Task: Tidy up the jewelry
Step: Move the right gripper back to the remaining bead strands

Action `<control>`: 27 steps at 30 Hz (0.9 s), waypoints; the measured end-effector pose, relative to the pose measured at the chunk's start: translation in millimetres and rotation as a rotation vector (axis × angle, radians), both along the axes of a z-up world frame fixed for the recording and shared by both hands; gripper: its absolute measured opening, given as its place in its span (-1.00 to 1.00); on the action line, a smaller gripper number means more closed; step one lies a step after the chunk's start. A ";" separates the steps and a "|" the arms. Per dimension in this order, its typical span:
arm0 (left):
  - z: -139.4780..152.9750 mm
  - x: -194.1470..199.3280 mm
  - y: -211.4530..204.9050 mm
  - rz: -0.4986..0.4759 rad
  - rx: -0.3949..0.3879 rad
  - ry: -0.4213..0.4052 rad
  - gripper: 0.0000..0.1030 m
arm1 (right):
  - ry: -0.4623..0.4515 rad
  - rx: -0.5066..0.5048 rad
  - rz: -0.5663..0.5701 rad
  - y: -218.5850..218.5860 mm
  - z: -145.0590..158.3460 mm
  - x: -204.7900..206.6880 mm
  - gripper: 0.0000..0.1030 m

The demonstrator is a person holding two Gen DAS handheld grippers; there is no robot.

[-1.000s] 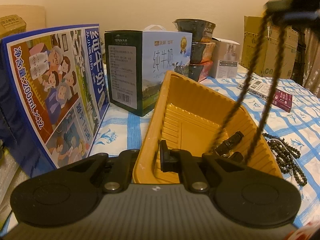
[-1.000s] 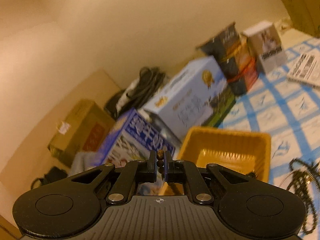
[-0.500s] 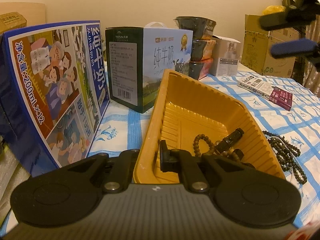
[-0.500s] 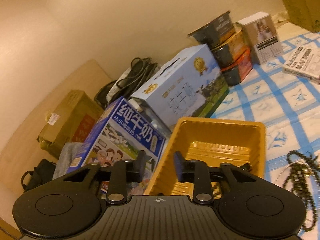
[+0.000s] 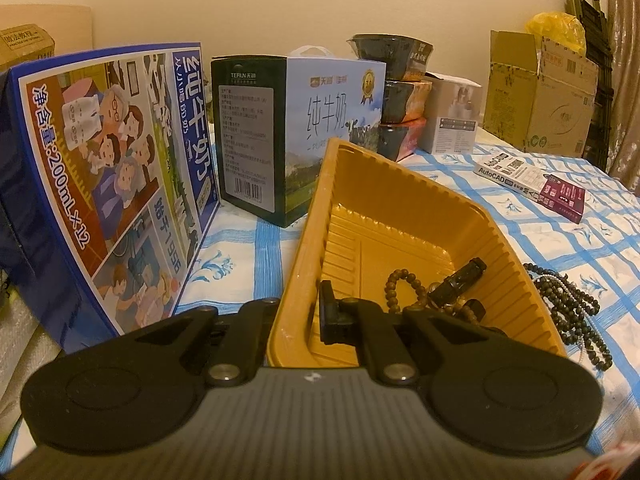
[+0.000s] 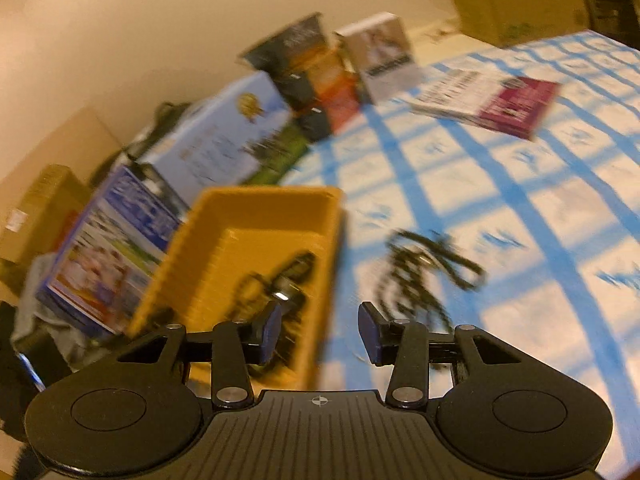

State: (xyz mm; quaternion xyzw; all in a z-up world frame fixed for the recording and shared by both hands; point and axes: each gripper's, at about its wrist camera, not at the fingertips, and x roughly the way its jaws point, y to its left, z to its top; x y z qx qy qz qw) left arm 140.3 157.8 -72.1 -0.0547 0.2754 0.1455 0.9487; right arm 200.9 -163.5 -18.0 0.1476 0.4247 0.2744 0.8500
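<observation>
One yellow tray (image 5: 400, 216) sits on the blue-checked tablecloth (image 5: 560, 240), its near rim clamped between the pressed-together fingers of the left gripper (image 5: 298, 316). One brown bead bracelet (image 5: 400, 288) and one black object (image 5: 460, 280) lie inside the tray. One tangle of dark bead strands (image 5: 568, 304) lies on the cloth just beside the tray. The right gripper (image 6: 318, 332) is opening, with nothing between its fingers. Two milk cartons (image 5: 120, 176) stand behind.

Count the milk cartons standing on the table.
2. The blue milk carton stands at the left, beside the yellow tray. The green-and-white milk carton stands behind the tray's far end. Others may be hidden behind them.
</observation>
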 end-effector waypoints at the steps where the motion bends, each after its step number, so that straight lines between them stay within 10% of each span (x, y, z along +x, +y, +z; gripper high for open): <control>1: 0.3 0.0 -0.5 0.000 0.003 0.001 -0.87 | 0.007 -0.010 -0.009 -5.7 -3.0 -2.3 -0.16; 27: -1.5 4.9 -5.4 0.033 0.038 0.009 -0.84 | -0.204 -0.344 -0.026 -31.9 -64.5 48.6 -0.24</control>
